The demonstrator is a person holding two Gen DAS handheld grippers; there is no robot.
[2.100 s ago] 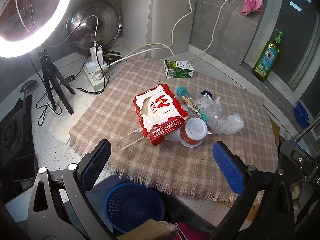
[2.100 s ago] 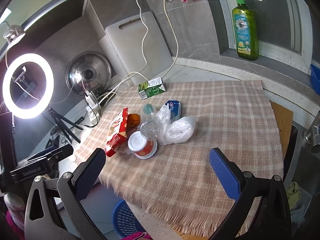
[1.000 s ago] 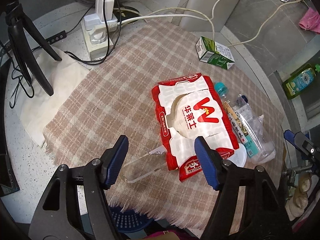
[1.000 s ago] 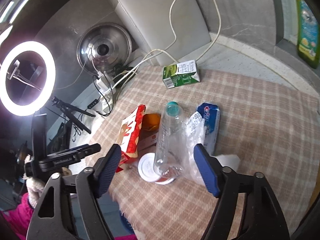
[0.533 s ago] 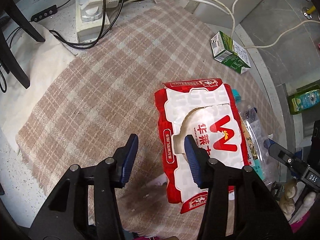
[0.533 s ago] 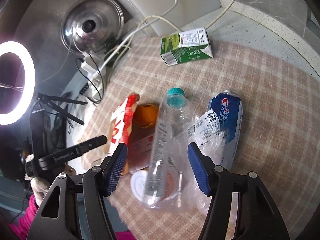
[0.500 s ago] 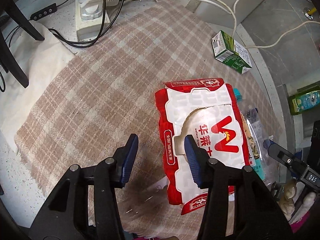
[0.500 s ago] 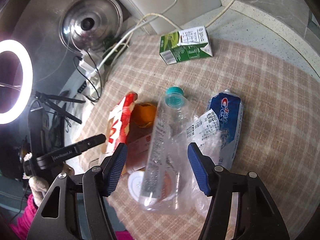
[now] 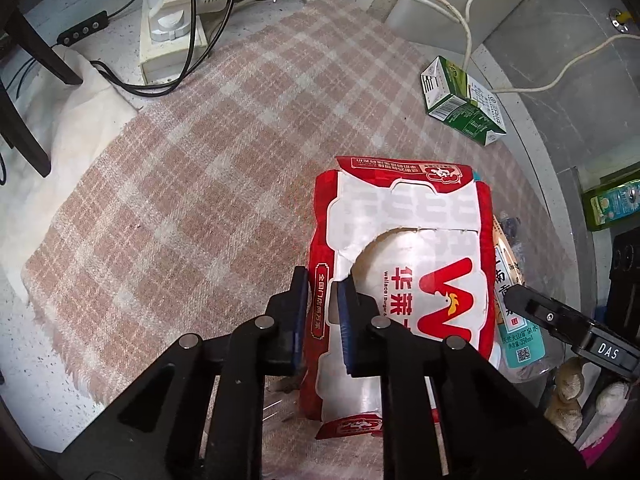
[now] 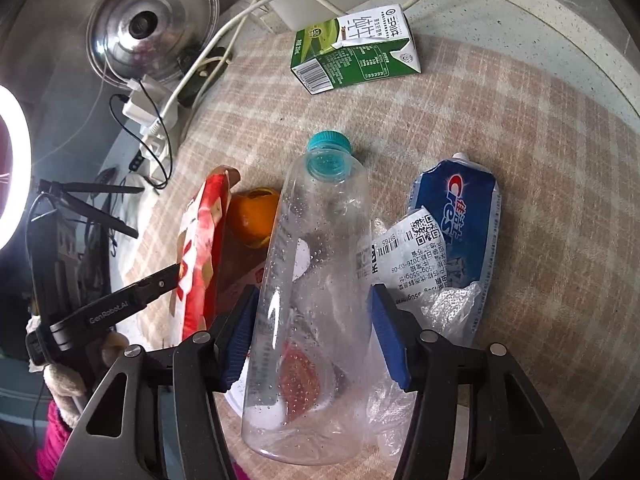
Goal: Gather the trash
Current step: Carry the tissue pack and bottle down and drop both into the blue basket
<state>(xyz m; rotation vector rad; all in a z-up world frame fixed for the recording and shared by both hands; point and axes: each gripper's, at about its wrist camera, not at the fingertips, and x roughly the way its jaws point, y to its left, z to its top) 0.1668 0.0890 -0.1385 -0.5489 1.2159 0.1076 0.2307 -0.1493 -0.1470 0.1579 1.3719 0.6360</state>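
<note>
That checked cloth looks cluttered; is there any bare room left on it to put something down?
Yes. The checked cloth is bare between the power strip and the red wrapper, and also right of the toothpaste tube below the milk carton. It is crowded around the clear bottle, orange peel and plastic bag.

A pink-and-cream plaid cloth point(image 9: 224, 168) covers the speckled grey worktop point(image 9: 24, 364). The food bag point(image 9: 404, 264) is red and white with a red W logo. The milk carton point(image 10: 356, 54) is green and white. The clear bottle point(image 10: 316, 300) has a teal cap point(image 10: 329, 141). The toothpaste tube point(image 10: 460, 216) is blue with red-and-white lettering. The orange peel point(image 10: 256, 216) is orange. The fingers point(image 10: 386, 336) carry blue pads.
</note>
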